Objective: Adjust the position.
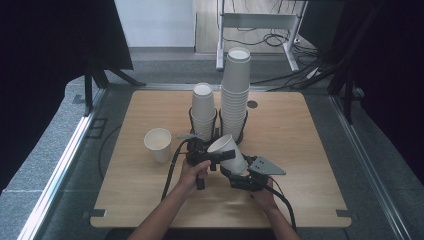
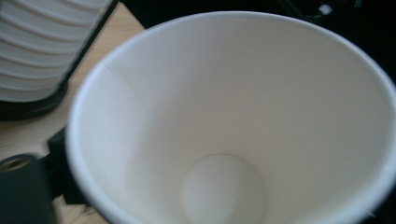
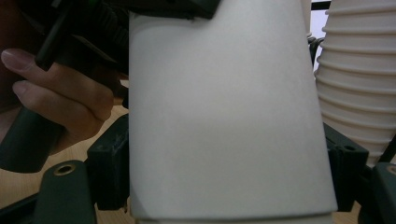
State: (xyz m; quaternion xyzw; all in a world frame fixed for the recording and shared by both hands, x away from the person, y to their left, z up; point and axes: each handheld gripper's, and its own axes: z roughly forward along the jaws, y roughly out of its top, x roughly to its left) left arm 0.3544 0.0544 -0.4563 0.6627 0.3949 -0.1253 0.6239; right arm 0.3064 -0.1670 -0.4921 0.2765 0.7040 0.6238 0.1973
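White paper cup held tilted between two tongs, just in front of the cup stacks.

The white paper cup (image 1: 227, 150) hangs above the wooden table (image 1: 300, 165), just short of the taller ribbed stack of white paper cups (image 1: 235, 95). The right tongs (image 1: 239, 175) are clamped across its lower wall; the left tongs (image 1: 222, 156) pinch the rim from the 9 o'clock side, though whether their pads press I cannot tell. It looks light, thin-walled and easy to crush, with a smooth side that could slip, so a gentle hold low on the wall or at the stiffer rolled rim suits best. Its long axis leans, mouth toward 10 o'clock, base toward 4 o'clock.
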